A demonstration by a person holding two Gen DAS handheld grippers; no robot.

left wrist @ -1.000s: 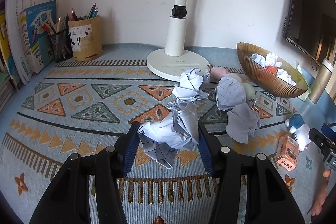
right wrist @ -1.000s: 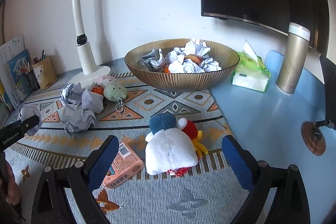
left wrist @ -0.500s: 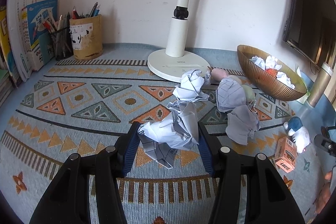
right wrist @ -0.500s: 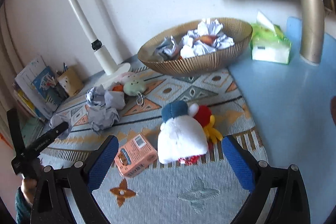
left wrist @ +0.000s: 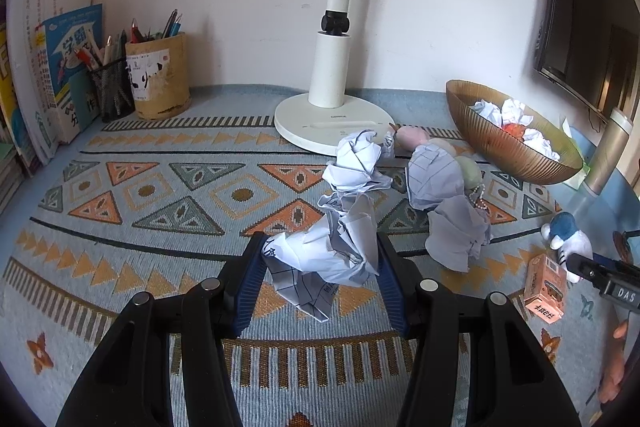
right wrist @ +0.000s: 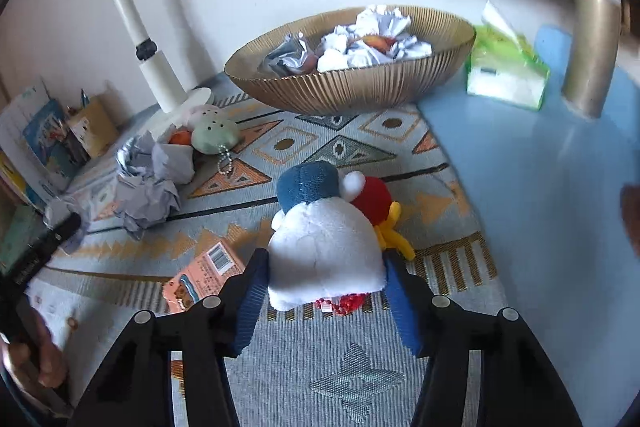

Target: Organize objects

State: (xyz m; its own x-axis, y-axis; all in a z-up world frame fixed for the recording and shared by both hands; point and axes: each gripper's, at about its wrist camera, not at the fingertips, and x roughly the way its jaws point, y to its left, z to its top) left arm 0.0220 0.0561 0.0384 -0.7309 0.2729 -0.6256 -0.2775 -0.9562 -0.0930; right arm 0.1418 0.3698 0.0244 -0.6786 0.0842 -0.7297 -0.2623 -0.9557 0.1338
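My left gripper (left wrist: 320, 267) is shut on a crumpled white paper ball (left wrist: 324, 251) just above the patterned mat (left wrist: 160, 187). Other paper balls (left wrist: 360, 159) (left wrist: 456, 231) lie ahead of it. My right gripper (right wrist: 326, 279) is shut on a white plush toy with a blue hat (right wrist: 324, 239), its blue pads against the toy's sides; the toy rests on the mat. The same toy shows in the left wrist view (left wrist: 568, 243). A gold ribbed bowl (right wrist: 352, 87) (left wrist: 500, 147) holding crumpled paper stands behind.
An orange carton (right wrist: 204, 275) (left wrist: 546, 287) lies left of the plush. A white lamp base (left wrist: 332, 119), two pen holders (left wrist: 160, 79), books (left wrist: 48, 79), a green tissue box (right wrist: 508, 75), a gold flask (right wrist: 592, 43) and small plush keychains (right wrist: 214, 135) stand around.
My right gripper has moved forward and down and closed from wide open onto the white plush toy. My left gripper keeps its hold on the paper ball, nearly still.
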